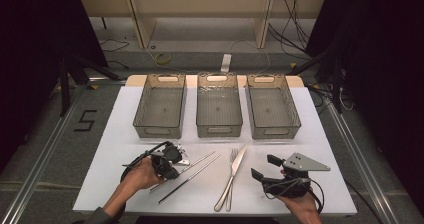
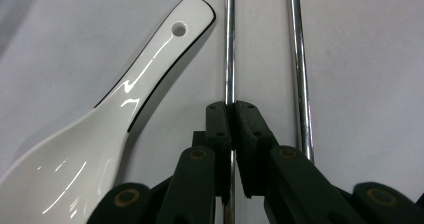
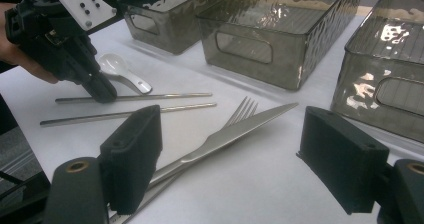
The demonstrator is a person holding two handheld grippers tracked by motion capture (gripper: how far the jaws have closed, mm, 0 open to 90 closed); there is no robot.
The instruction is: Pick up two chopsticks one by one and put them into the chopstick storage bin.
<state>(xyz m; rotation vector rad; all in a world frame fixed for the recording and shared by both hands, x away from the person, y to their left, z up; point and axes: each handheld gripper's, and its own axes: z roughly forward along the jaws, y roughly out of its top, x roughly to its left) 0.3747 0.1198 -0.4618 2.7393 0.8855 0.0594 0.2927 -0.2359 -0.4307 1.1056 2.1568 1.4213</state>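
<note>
— Tongs first, nearest ones. Right tongs [image 1: 265, 167], by the near edge: spread wide, pinching nothing, parked just right of the knife [image 3: 240, 129] and fork [image 3: 245, 106]. Probably waiting a turn.

— And at near left?

— Left tongs [image 2: 232, 106]: pressed together on the pinched chopstick [image 2: 229, 44], gripping across the thin shaft from above, tips down at the surface [image 1: 125, 119]. Seems the sensible way to catch something so slim and flat-lying.

— Lifted yet?

— Cannot tell. Appears level with the second chopstick [image 2: 298, 59], just beside and roughly parallel, not touching.

— Tight quarters, then?

— Sideways, yes. Spoon [image 2: 100, 129] close on the far side, second chopstick on the near side, so little room to slide either way. Straight up looks free.

— Farther out?

— Bare strip of surface, then three open-topped tubs in a row at the far edge: left bin [image 1: 159, 130], middle bin [image 1: 219, 130], right bin [image 1: 276, 131], all looking empty. Left bin straight beyond the pinched chopstick. Worth lifting above the near wall before crossing, and keeping the long shaft in line with the bin.
</note>
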